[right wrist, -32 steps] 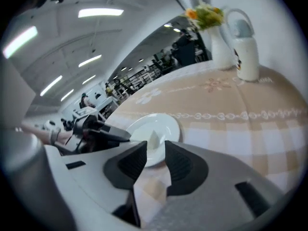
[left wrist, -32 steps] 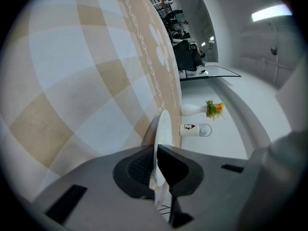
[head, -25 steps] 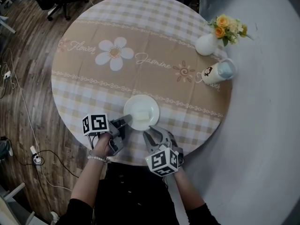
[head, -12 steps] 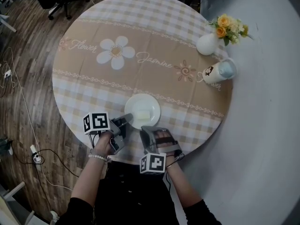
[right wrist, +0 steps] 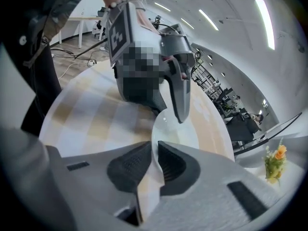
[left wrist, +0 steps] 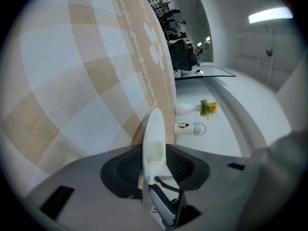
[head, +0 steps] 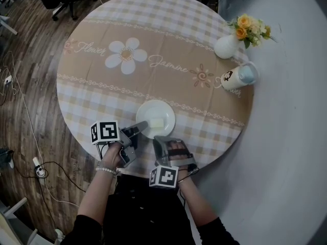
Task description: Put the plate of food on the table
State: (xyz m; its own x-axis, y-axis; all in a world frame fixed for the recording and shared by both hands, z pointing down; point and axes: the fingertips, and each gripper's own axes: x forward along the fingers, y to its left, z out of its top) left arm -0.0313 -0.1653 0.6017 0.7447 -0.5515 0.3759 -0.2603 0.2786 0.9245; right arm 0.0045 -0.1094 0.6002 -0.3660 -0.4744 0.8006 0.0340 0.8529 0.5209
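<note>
From the head view: plate flat on the checked tabletop near its close edge, with a pale block of food on it. Left gripper at the plate's left rim, right gripper at its near rim. Too small from up there to read either pair of jaws.

In the left gripper view: plate edge-on between jaws that have just been opening, with the dark pads standing clear of the rim on both sides. Beyond it, a white vase of flowers and a cup, well apart from the plate.

In the right gripper view: jaws just closed in, pinching the near rim in a narrow gap. Across the plate, the left gripper's jaw tip at the far rim, which that gripper's own view cannot show.
</note>
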